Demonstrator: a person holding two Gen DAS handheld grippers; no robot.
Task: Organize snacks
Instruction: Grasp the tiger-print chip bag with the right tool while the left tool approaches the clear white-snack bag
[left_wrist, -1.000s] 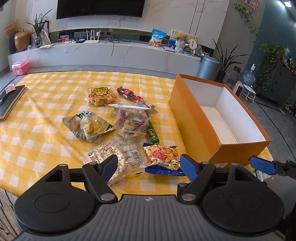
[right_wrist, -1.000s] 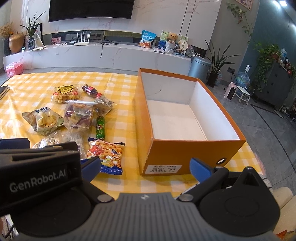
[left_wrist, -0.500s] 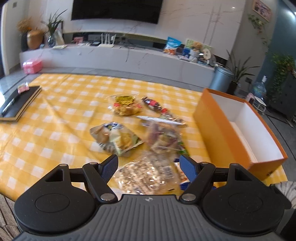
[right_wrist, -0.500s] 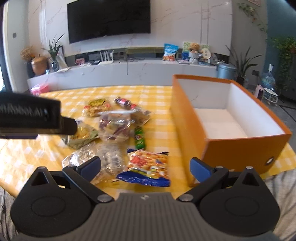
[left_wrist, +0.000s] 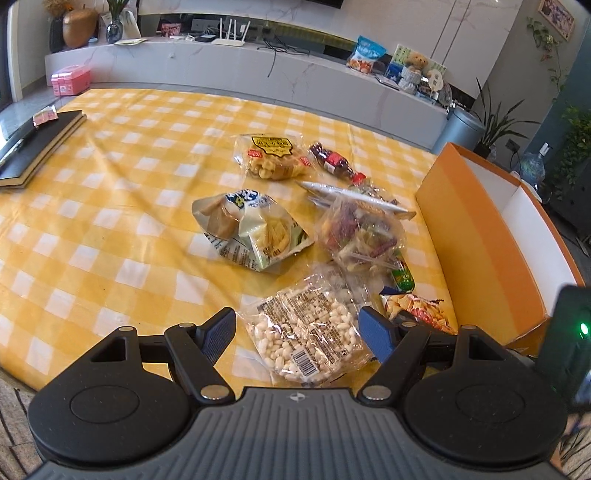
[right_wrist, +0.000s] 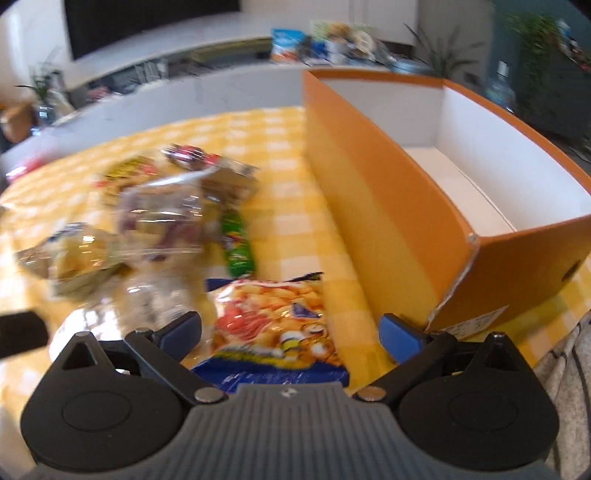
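Several snack packs lie on a yellow checked tablecloth (left_wrist: 110, 192). My left gripper (left_wrist: 297, 334) is open, its jaws on either side of a clear bag of white puffed snacks (left_wrist: 306, 328). My right gripper (right_wrist: 291, 336) is open over a blue and orange chips bag (right_wrist: 273, 321). An orange box (right_wrist: 373, 206) with a white inside stands to the right and holds nothing; it also shows in the left wrist view (left_wrist: 480, 240). A green tube snack (right_wrist: 236, 243), a clear candy bag (left_wrist: 362, 232) and a pale chips bag (left_wrist: 251, 229) lie beyond.
A yellow-labelled snack bag (left_wrist: 271, 157) and a dark red pack (left_wrist: 332, 162) lie farther back. A black notebook (left_wrist: 33, 147) sits at the table's left edge. A white TV bench (left_wrist: 258, 74) runs behind. The right wrist view is motion-blurred.
Both grippers have moved down and forward toward the snacks. The left one now straddles the puffed snack bag; the right one has come over the chips bag.
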